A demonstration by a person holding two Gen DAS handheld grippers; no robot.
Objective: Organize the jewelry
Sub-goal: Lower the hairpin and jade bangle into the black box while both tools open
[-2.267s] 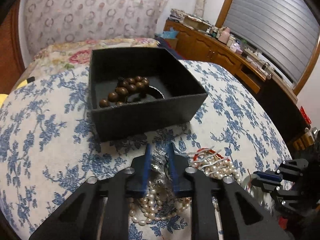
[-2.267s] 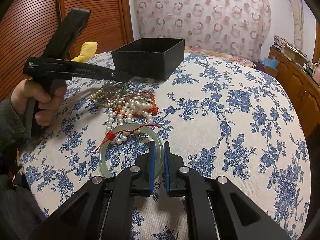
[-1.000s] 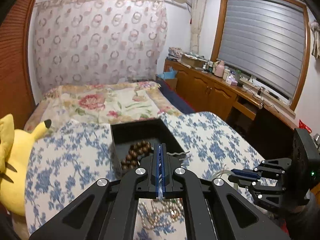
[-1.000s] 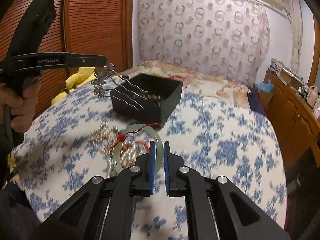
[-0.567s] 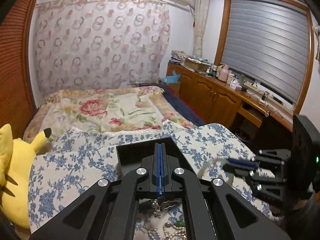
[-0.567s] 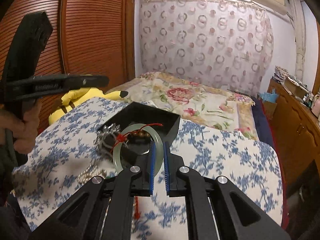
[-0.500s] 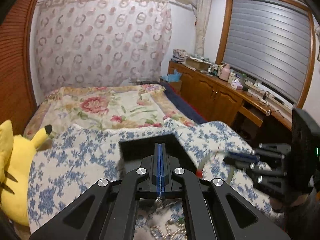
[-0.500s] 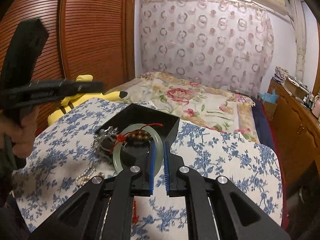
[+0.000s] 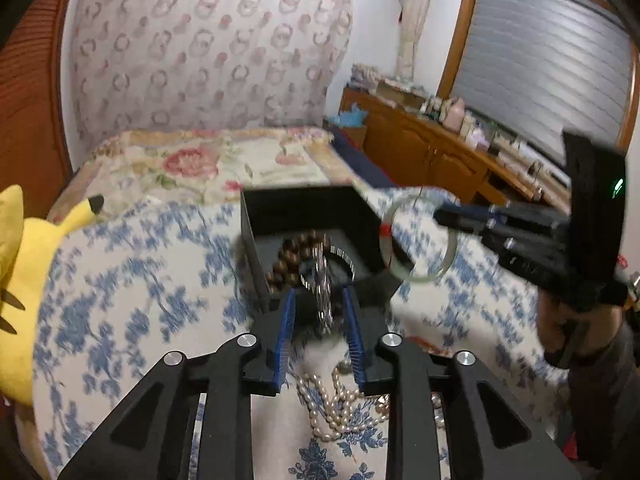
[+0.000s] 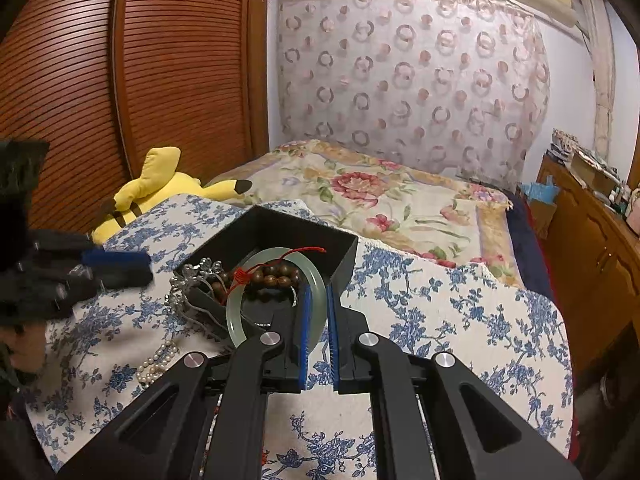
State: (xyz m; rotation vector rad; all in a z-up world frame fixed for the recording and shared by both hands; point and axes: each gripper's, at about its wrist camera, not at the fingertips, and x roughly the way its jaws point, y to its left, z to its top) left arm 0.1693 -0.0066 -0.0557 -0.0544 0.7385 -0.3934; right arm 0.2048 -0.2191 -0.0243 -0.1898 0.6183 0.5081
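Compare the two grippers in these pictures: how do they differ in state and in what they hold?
The left gripper is open and grips nothing, a silver hairpin loose between its fingers; the right gripper is shut on the jade bangle. Both point toward the black box of wooden beads.

Place: a home bedroom is indicated.
Evidence: floral bedspread, Pikachu plush, wooden dresser, curtain.
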